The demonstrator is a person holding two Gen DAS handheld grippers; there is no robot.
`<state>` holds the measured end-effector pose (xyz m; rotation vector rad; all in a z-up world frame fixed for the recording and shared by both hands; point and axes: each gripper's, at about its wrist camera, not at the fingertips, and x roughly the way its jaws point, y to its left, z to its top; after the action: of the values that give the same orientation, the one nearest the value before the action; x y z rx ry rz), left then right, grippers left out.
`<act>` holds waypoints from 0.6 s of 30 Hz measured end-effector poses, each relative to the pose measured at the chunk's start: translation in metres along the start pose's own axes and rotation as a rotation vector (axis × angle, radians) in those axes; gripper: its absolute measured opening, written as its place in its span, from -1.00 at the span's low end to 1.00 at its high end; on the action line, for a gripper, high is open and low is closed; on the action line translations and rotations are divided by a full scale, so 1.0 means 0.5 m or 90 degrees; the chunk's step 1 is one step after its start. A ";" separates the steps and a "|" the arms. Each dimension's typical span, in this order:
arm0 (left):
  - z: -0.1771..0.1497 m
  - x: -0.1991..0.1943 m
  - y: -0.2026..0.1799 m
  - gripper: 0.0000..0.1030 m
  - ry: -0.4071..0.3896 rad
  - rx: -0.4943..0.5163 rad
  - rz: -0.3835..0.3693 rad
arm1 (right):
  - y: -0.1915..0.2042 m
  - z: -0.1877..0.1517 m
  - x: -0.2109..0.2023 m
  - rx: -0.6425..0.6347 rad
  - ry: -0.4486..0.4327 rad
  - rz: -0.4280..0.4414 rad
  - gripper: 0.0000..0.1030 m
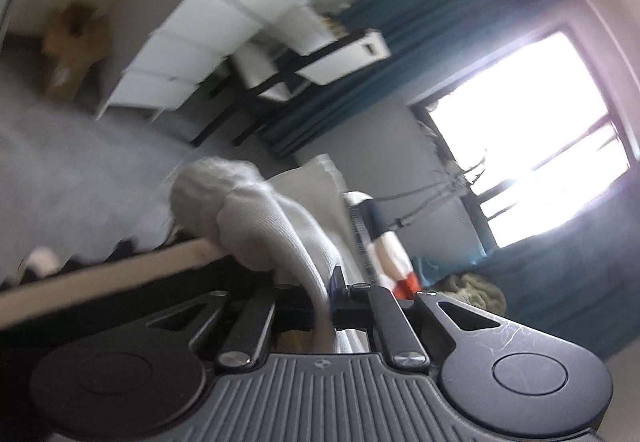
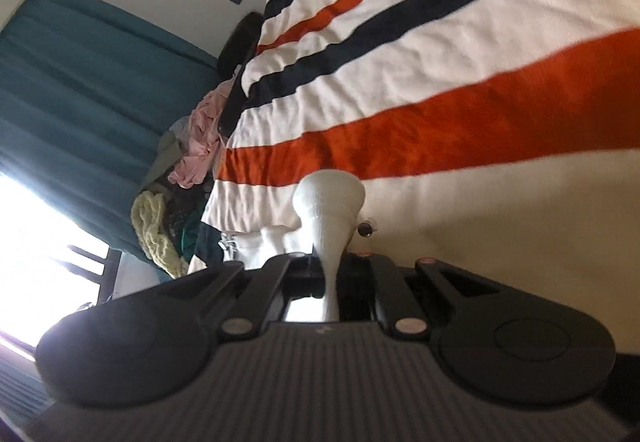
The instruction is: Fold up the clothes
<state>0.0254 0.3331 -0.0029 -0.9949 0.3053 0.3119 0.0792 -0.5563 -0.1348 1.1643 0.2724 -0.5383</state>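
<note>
Both tools grip pale fabric. The left gripper (image 1: pixel 326 296) is clamped on a white knit garment (image 1: pixel 256 209), which bunches up just ahead of its fingers and drapes over a pale rail (image 1: pixel 120 270). Beyond it stand white drawers (image 1: pixel 192 53), teal curtains (image 1: pixel 420 41) and a bright window (image 1: pixel 532 133). The right gripper (image 2: pixel 330 270) pinches a white fold of cloth (image 2: pixel 330 209) that flares out ahead of its jaws, with a striped orange, navy and white blanket (image 2: pixel 440 81) behind and a heap of clothes (image 2: pixel 176 193) to its left.

window (image 1: pixel 532 133) blown out; motion blur; fisheye edges warped
</note>
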 end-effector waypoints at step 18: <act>0.021 0.671 -0.324 -0.86 0.024 0.088 0.078 | 0.400 -0.069 0.554 -0.231 -0.047 -0.068 -0.89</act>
<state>0.3967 0.2988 -0.0038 -0.8485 0.4177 0.3787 0.4222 -0.5385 -0.1197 0.7801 0.3543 -0.5969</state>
